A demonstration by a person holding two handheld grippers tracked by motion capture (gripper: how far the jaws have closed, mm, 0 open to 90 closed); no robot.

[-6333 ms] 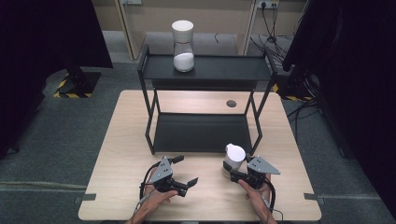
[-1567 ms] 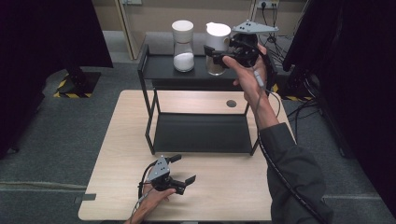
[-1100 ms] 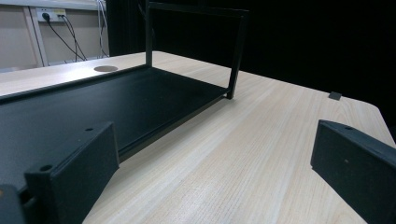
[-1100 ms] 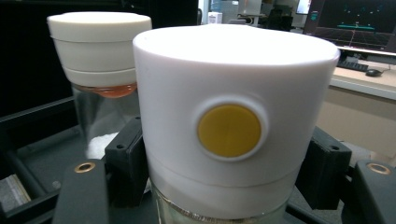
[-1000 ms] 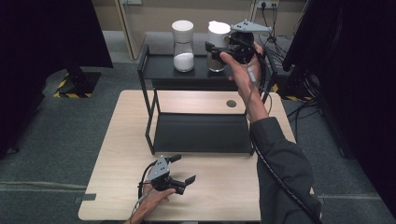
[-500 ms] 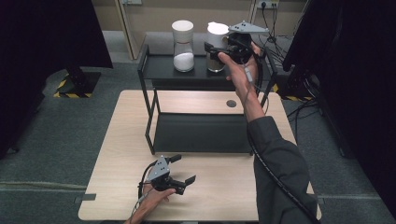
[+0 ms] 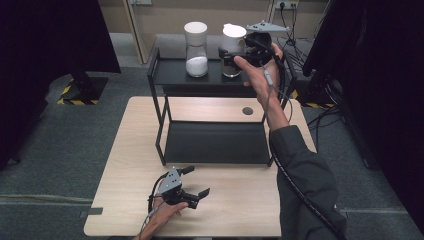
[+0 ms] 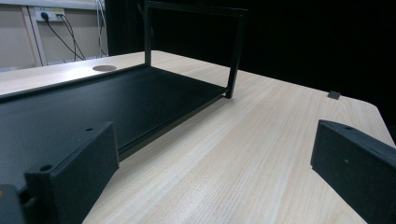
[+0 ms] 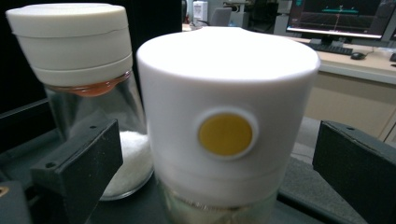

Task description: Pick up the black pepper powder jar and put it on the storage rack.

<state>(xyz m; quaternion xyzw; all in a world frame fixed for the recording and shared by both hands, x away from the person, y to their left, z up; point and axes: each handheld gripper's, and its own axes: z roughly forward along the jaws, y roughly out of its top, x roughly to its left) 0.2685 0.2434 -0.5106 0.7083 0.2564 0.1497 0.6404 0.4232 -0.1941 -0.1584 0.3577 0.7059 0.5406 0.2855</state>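
Jar (image 7: 232,49) now stands on shelf (image 7: 170,75) at 3 o'clock of its twin (image 7: 196,47), so right gripper (image 7: 239,52) jaws have just spread off it; left gripper (image 7: 192,190) idles agape on table (image 7: 240,200)

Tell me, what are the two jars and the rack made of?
The two jars look like clear glass, since white grains show through one, with matte white lids, probably plastic. The rack looks like black-painted metal: thin straight bars and flat dull shelves.
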